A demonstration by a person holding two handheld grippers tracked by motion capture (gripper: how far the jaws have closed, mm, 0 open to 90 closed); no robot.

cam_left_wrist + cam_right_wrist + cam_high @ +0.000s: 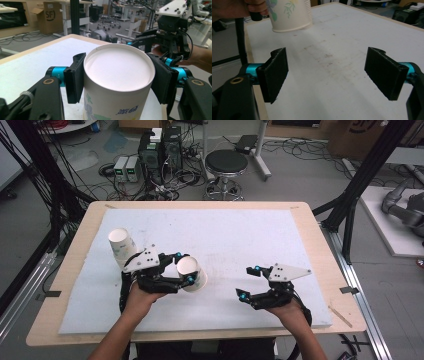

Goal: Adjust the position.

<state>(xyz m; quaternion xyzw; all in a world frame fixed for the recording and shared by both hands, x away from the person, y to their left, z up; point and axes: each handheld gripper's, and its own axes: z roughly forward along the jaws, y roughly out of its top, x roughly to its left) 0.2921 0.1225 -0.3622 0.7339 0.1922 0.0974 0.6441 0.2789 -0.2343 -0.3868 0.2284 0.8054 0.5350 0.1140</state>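
A white paper cup (195,275) with a floral print is clamped sideways in my left gripper (186,268), which is shut on it over the left half of the table. In the left gripper view the two black pads (75,77) press on the cup's (117,82) wall, and its flat recessed end faces the camera. A second white cup (121,247) stands just behind the left gripper's grey plate. My right gripper (248,282) is at the right front, open with nothing between its fingers. In its own view, the right gripper (329,75) looks over bare board toward the held cup (289,15).
The white foam board (225,235) covers the wooden table (320,240). Beyond the far edge are a black stool (226,165), computer boxes (160,150) and cables on the floor. A black frame post (350,210) stands at the right.
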